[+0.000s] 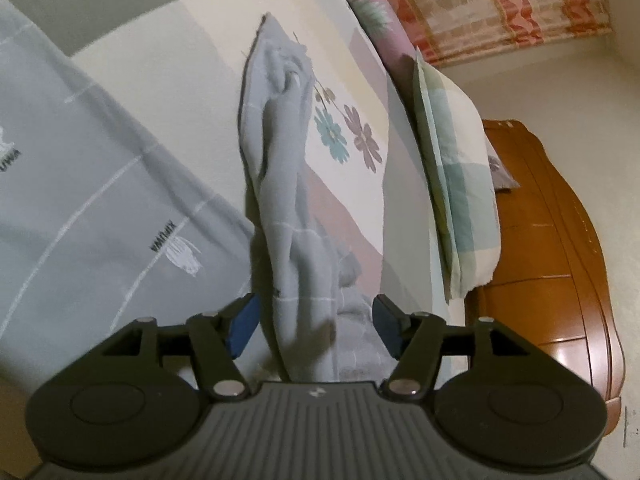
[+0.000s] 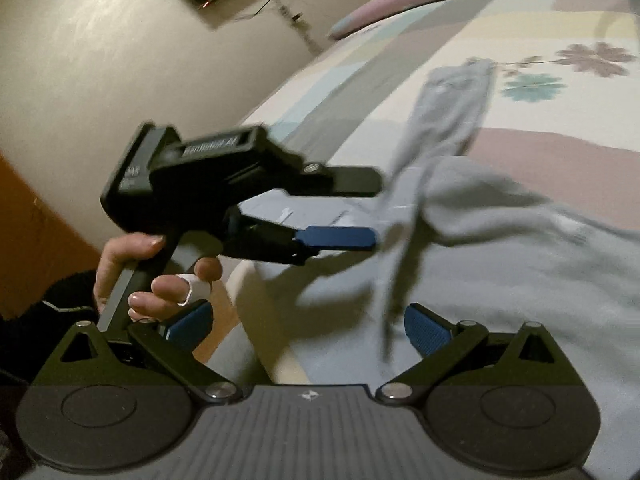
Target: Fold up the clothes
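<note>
- Right now the left gripper (image 1: 316, 330) stands wide, its blue pads (image 1: 243, 326) well apart with a bunched strip of the grey garment (image 1: 280, 184) running up between them; the cloth does not seem pinched by either pad.
- That strip lies straight ahead of the left gripper, its long axis along the gripper's own pointing direction, reaching away to a crumpled end (image 1: 286, 68) far forward on the bed (image 1: 168, 92).
- To the left of that gripper spreads a wider flat part of the same grey cloth, crossed by thin white lines and small print.
- Seen from the right wrist, the right gripper (image 2: 308, 326) is also wide and grips nothing; a thin hanging fold of the garment (image 2: 390, 296) drops just inside its right-hand pad.
- Ahead and to the left of the right gripper, the left gripper (image 2: 340, 236) appears side-on, held by the person's hand (image 2: 148, 276), its blue pad aimed at the raised ridge of cloth.
- My judgement: the left gripper is the nearer to the strip and is lined up lengthwise with it, so closing there would catch the near end, while the far end lies beyond both.
</note>
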